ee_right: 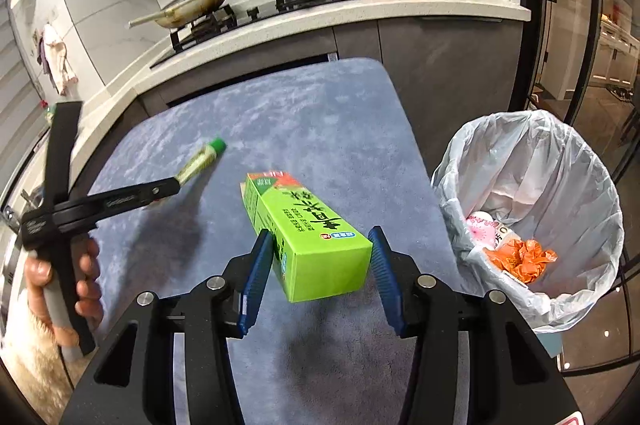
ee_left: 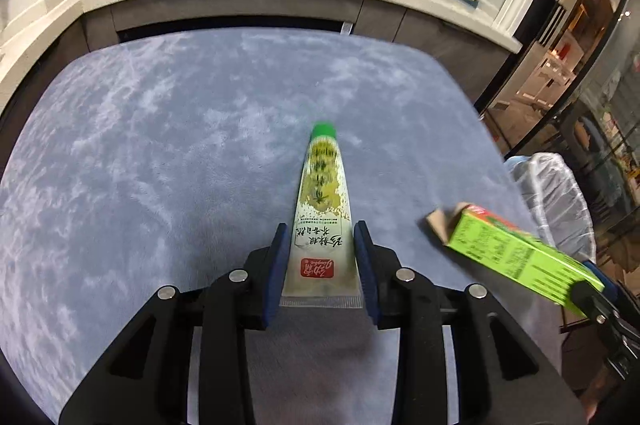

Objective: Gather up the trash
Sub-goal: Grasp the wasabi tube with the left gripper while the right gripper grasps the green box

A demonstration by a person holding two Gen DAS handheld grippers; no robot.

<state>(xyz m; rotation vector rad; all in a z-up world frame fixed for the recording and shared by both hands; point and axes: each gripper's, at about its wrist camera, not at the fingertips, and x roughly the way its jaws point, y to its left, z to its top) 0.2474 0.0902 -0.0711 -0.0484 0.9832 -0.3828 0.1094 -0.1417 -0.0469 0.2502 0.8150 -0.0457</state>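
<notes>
Left gripper [ee_left: 322, 257] clamping the wasabi tube [ee_left: 323, 221], right gripper [ee_right: 320, 265] pinching the green carton [ee_right: 308, 229]; keeping both grips firm, swinging carefully toward the lined trash bin [ee_right: 532, 161].

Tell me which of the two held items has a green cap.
The tube in the left gripper; its green cap points away from the jaws. The right gripper holds a green box, which has no cap.
</notes>
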